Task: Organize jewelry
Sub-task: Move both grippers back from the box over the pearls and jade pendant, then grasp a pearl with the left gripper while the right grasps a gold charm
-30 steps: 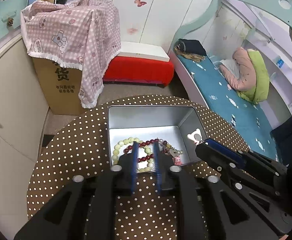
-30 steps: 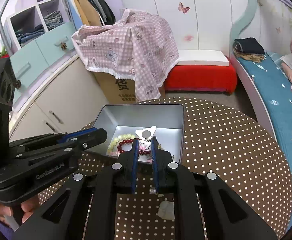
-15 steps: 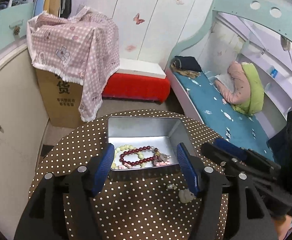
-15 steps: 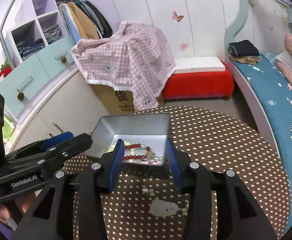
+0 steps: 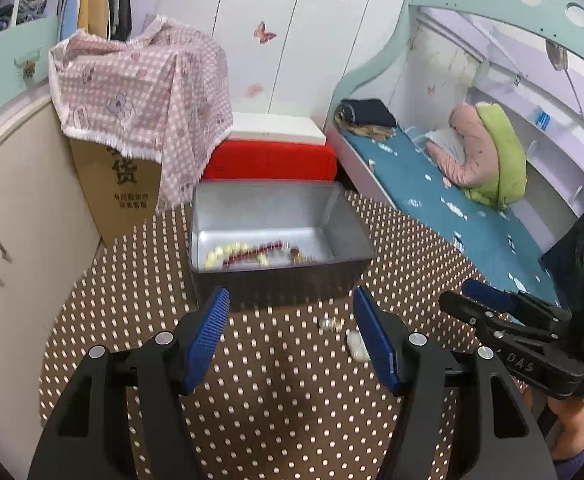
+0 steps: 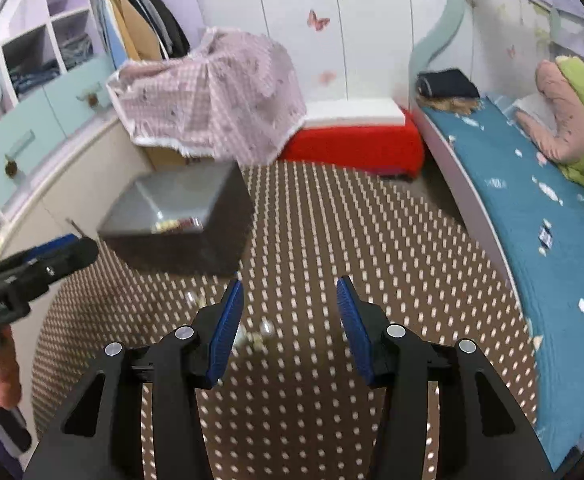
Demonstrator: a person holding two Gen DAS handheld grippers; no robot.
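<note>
Reading "DAS" on the right tool (image 5: 488, 300) (jaws apart, empty).

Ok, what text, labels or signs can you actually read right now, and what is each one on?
"货": large black character on the brown cardboard box under the pink checked cloth.
Two rows of small characters below it: too small to read.
"DAS": embossed on the black right gripper, partly hidden, possibly incomplete.
White lettering on the black left gripper: too blurred to read.
Silver metal tin: no text visible.

Right gripper (image 6: 289, 312), fingers (image 6: 227, 326) apart, over small trinkets (image 6: 253, 336) near tin (image 6: 179, 216).
</note>
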